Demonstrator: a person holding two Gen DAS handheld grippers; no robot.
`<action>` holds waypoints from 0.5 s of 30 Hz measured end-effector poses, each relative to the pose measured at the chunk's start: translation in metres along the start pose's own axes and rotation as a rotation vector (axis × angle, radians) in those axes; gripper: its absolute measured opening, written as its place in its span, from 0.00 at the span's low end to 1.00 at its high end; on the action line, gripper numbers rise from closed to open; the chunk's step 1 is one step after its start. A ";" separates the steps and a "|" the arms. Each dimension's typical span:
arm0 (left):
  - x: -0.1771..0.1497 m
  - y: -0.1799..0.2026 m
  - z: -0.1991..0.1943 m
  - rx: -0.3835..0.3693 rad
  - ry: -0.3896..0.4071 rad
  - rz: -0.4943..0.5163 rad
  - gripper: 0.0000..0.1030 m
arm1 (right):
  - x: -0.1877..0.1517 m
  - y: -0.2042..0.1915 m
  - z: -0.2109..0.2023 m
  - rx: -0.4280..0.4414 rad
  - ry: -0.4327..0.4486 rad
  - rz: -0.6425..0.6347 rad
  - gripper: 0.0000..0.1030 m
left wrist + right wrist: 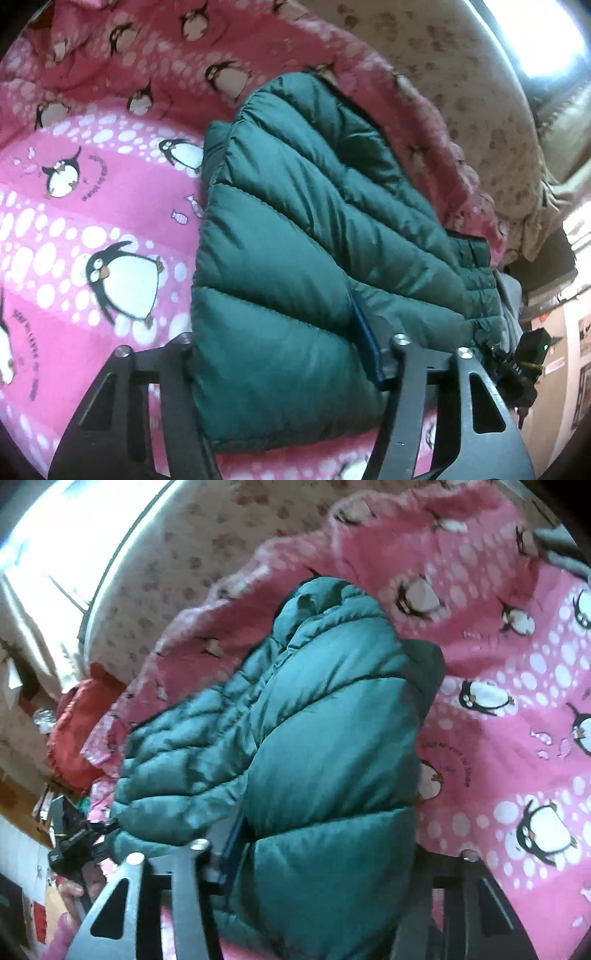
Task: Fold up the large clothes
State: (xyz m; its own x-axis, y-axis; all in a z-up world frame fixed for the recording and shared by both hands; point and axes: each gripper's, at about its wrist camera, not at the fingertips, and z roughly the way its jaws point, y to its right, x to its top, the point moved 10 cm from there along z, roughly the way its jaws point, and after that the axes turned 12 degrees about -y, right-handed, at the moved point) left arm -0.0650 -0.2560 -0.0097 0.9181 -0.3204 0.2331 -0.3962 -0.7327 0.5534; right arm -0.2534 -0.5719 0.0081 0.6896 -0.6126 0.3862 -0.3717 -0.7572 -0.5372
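Bed: a pink penguin blanket (pixel 110 206) covered it, rumpled along the far edge, with a pale flowered sheet (pixel 461 92) showing beyond.
Jacket: the green puffer jacket (pixel 295 240) lay on the blanket as a thick, doubled-up bundle, long axis running near to far. Both cameras looked along it from its near end.
Fold so far: by my reading it was well along. The quilted panels looked stacked on each other and no sleeve hung loose in either view, though the far end (pixel 325 602) was still lumpy and its edges did not line up cleanly.
Left to do: probably one more fold or a squaring-up and pressing flat; the far end was too bunched to say which.
Left gripper (pixel 288 354): it sat at the jacket's near edge with the padded hem filling the gap. The jaws were partly closed and pressed into the fabric on both sides, so it was gripping the jacket!
Right gripper (pixel 332 849): same story on the near hem, jaws half shut and biting the puffy hem between them.
Other gripper in sight: each camera caught its partner (pixel 528 362) just beside the jacket's edge.
Red cloth (pixel 77 731): far left off the blanket, untouched.
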 end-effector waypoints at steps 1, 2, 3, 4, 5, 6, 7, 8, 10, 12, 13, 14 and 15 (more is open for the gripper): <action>-0.004 0.004 -0.005 -0.004 0.000 0.013 0.52 | -0.003 -0.007 -0.007 0.006 0.001 -0.013 0.46; -0.009 0.006 -0.012 -0.009 -0.002 0.028 0.52 | -0.007 -0.012 -0.012 0.009 0.001 -0.023 0.45; -0.016 0.008 -0.019 -0.014 -0.005 0.042 0.52 | -0.012 -0.019 -0.020 0.018 0.002 -0.035 0.45; -0.024 0.009 -0.026 -0.022 -0.011 0.053 0.51 | -0.020 -0.026 -0.029 0.034 0.003 -0.044 0.45; -0.033 0.009 -0.033 -0.032 -0.019 0.061 0.51 | -0.025 -0.030 -0.035 0.044 0.004 -0.048 0.45; -0.041 0.010 -0.038 -0.041 -0.027 0.067 0.51 | -0.034 -0.033 -0.043 0.059 0.002 -0.051 0.45; -0.052 0.009 -0.046 -0.047 -0.038 0.076 0.51 | -0.043 -0.034 -0.051 0.072 -0.003 -0.052 0.45; -0.062 0.008 -0.053 -0.049 -0.047 0.085 0.51 | -0.050 -0.034 -0.055 0.082 -0.007 -0.051 0.45; -0.081 0.006 -0.062 -0.049 -0.057 0.100 0.51 | -0.072 -0.033 -0.068 0.117 -0.021 -0.041 0.45; -0.098 -0.001 -0.065 -0.037 -0.065 0.092 0.52 | -0.092 -0.030 -0.076 0.152 -0.028 -0.020 0.45; -0.104 -0.007 -0.066 -0.030 -0.069 0.086 0.52 | -0.102 -0.027 -0.077 0.166 -0.032 -0.002 0.45; -0.109 -0.011 -0.063 -0.017 -0.075 0.083 0.53 | -0.108 -0.026 -0.076 0.166 -0.037 0.008 0.47; -0.113 -0.018 -0.058 0.000 -0.081 0.078 0.58 | -0.116 -0.018 -0.073 0.151 -0.047 0.027 0.49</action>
State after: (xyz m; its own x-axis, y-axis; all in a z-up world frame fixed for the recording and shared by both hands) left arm -0.1610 -0.1719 0.0006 0.8810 -0.4240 0.2100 -0.4664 -0.7035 0.5362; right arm -0.3716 -0.5036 0.0280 0.7101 -0.6186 0.3364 -0.2954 -0.6953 -0.6551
